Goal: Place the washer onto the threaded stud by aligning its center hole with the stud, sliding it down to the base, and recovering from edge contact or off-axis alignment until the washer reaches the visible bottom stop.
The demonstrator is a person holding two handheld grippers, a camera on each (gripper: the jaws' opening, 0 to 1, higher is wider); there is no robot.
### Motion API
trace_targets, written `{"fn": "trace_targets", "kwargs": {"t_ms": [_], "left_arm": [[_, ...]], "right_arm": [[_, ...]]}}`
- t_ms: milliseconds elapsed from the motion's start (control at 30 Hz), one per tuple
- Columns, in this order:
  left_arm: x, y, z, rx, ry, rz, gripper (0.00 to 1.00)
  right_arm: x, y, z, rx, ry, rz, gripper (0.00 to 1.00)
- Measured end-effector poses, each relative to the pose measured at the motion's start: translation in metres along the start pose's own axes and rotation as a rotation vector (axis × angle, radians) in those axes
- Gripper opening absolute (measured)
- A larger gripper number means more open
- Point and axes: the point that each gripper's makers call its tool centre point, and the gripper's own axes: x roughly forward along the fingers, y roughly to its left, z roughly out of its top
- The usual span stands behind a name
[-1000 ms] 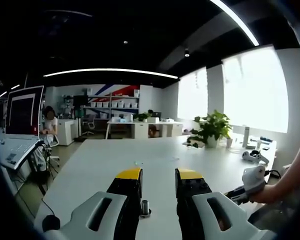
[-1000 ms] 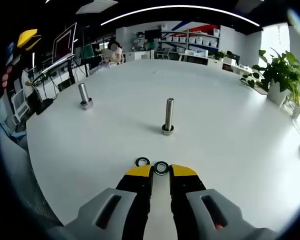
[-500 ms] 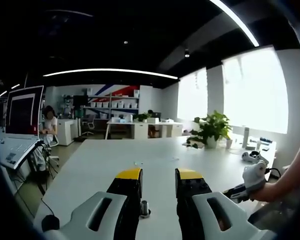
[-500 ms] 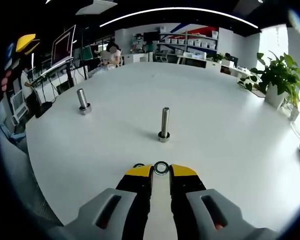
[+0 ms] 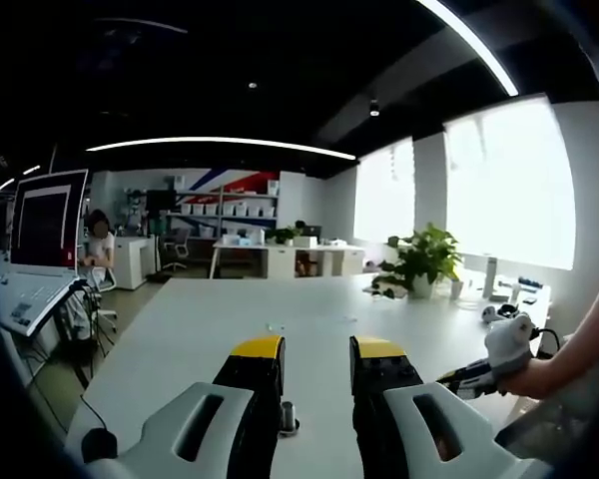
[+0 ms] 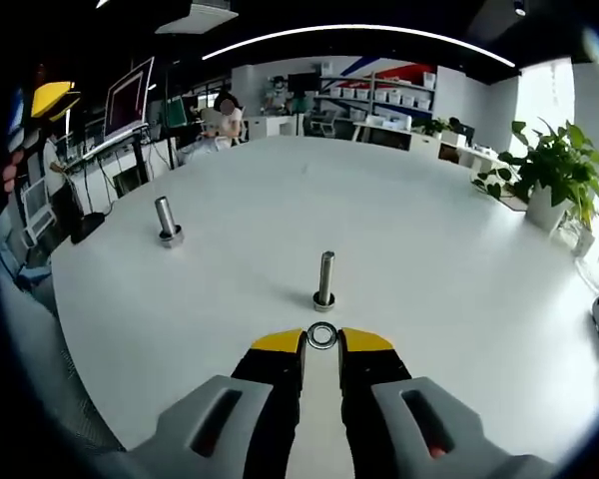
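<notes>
A small metal washer [image 6: 321,335] sits pinched flat between the yellow tips of my right gripper [image 6: 321,340], which is shut on it. It hangs above the white table [image 6: 459,299], a little short of an upright threaded stud [image 6: 324,280]. A second stud [image 6: 166,220] stands further left. In the left gripper view, my left gripper [image 5: 318,349] is open, and a short stud [image 5: 288,417] stands on the table low between its jaws, close to the left one. The right gripper [image 5: 504,347] shows at that view's right edge, held in a hand.
A potted plant [image 6: 554,170] stands at the table's far right edge, and it is the same plant [image 5: 424,254] in the left gripper view. A monitor and keyboard stand [image 5: 45,220] are off the table's left. A person [image 5: 100,244] sits at a desk in the background.
My right gripper has lifted with the washer between its tips. A second washer that lay on the table has slipped out of sight under the jaws. The left gripper has hardly moved.
</notes>
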Motion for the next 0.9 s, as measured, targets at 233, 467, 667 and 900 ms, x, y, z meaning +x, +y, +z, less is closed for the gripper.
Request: {"fn": "trace_targets", "kwargs": {"t_ms": [233,467,667,900], "left_arm": [[0.0,-0.001,0.0,-0.006,0.0,-0.004,0.24],[0.0,-0.001,0.0,-0.009,-0.001,-0.004,0.24],[-0.001,0.001,0.0,-0.012,-0.003,0.0,0.24],[0.0,0.001,0.0,-0.012,-0.003,0.001,0.24]], "right_arm": [[0.0,-0.003,0.02,-0.01,-0.038,-0.008,0.15],[0.002,0.0,0.04,-0.038,-0.076,-0.003,0.15],[0.008,0.002,0.049,-0.044,-0.09,0.003,0.15],[0.018,0.0,0.049,-0.052,-0.078,0.004,0.15]]}}
